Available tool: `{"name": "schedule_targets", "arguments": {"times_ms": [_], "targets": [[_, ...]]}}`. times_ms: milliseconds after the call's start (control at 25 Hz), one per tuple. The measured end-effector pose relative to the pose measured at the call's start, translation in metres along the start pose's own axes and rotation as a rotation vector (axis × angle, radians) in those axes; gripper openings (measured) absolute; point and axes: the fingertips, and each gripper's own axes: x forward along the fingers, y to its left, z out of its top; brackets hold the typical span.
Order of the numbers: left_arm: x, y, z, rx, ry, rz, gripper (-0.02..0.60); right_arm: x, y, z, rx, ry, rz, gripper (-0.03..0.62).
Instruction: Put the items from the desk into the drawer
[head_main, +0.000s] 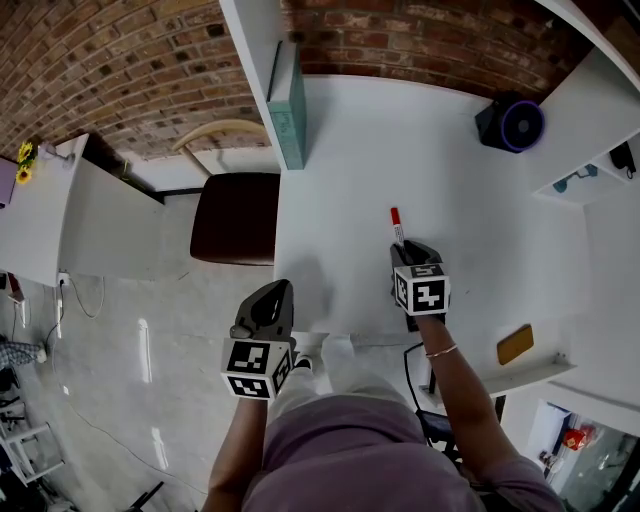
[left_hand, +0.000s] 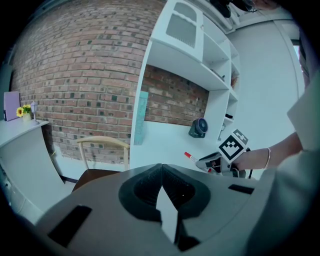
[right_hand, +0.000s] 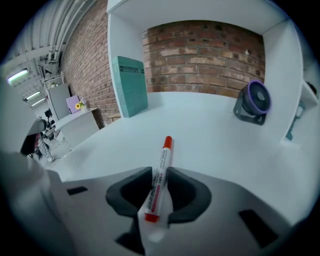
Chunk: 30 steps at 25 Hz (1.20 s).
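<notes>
one slim red-capped marker; right gripper pinching

Mauve shirt; grey left hand-held gripper and right hand-held gripper bear marker cubes.

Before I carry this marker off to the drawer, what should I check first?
1. Marker gripped: ok. The marker sits between the jaws of the right gripper, with its red cap pointing forward.
2. Marker lifted off the desk: cannot tell from these views.
3. Left gripper free to help: ok. Its jaws are together with nothing between them.
4. Drawer open and ready: cannot tell. No view clearly shows a drawer.
5. Nothing near the marker to knock over: ok. The fan and the teal book stand at the back of the desk, apart from both grippers.
</notes>
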Motion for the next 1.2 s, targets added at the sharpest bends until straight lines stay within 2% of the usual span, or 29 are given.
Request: {"name": "schedule_targets", "arguments": {"times_ms": [280,560,720,1040,1200], "targets": [[-0.001,-0.007,0.001,0.010,-0.021,0.021,0.000,-0.001,-0.001,0.000,0.002,-0.002,0.021,0.078],[-0.006,-0.016,-0.005,0.014,0.016,0.012,0.000,-0.004,0.001,0.001,-0.008,-0.009,0.039,0.074],[-0.003,-0.016,0.004,0.034,-0.014,0.002,0.000,-0.013,0.004,0.004,0.010,-0.042,0.045,0.074],[0.003,-0.030,0.010,0.061,-0.026,-0.077,0.000,-0.050,0.011,0.006,0.059,-0.102,0.031,0.074],[0.006,-0.036,0.016,0.091,-0.047,-0.135,0.000,-0.073,0.012,0.004,0.092,-0.131,-0.003,0.074]]}}
